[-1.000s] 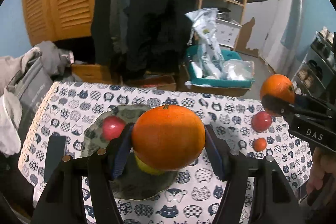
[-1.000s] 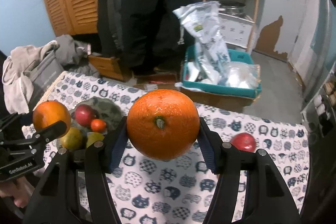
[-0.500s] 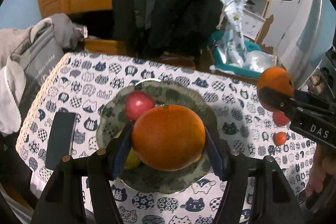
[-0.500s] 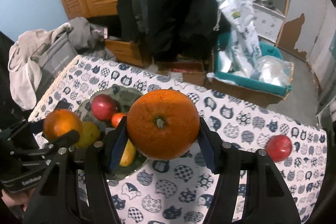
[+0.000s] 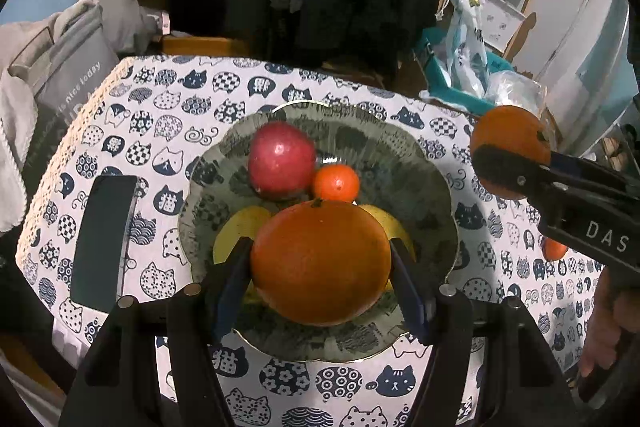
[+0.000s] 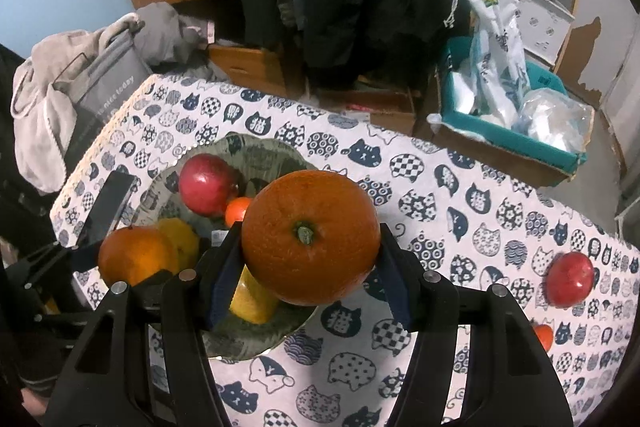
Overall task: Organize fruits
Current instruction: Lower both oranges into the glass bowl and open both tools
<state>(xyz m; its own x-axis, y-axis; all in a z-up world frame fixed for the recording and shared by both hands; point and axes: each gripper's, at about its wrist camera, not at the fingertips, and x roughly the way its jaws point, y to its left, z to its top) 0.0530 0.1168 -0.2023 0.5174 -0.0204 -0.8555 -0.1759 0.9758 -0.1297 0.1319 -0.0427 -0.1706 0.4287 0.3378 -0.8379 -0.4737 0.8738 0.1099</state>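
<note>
- Left gripper (image 5: 320, 267), fingers clamped on an orange (image 5: 320, 263), has come over the plate (image 5: 436, 187) at frame centre; release looks next.
- Right gripper (image 6: 310, 261), clamped on its own orange (image 6: 310, 239), has closed in too.

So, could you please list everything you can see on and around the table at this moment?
Oranges: 2, orange, one in each gripper.
Plate: 1, grey-green, on the tablecloth.
Red apples: 2, one on the plate, one on the cloth.
Small tangerines: 2, orange, one on the plate, one on the cloth.
Yellow fruits: 2, on the plate.
Phone: 1, black, left of the plate.
Tablecloth: 1, white with cat print.
Left gripper, right gripper: black.
</note>
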